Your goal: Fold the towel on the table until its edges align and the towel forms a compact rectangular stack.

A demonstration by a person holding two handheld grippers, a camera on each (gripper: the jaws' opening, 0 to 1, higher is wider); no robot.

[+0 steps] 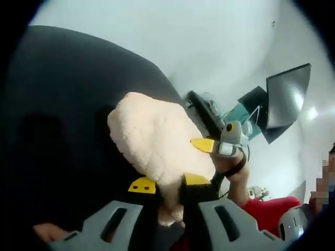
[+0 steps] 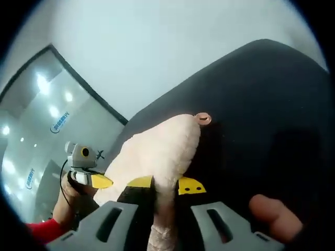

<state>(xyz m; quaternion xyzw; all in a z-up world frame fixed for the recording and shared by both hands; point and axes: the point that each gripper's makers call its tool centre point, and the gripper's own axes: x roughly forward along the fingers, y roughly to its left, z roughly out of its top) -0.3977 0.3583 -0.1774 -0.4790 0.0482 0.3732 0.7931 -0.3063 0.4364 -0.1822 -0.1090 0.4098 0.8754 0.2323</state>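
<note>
towel [image 1: 154, 144] clamped in both jaws (lifted)

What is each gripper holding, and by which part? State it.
Both hold the cream towel. The left gripper pinches its near edge, and so does the right gripper, over the dark table.

R tongs [image 2: 159, 184] clamped on cream towel [image 2: 157, 151] (fluffy), black table [image 2: 261, 104], L tongs [image 2: 102, 181] nearby
</note>
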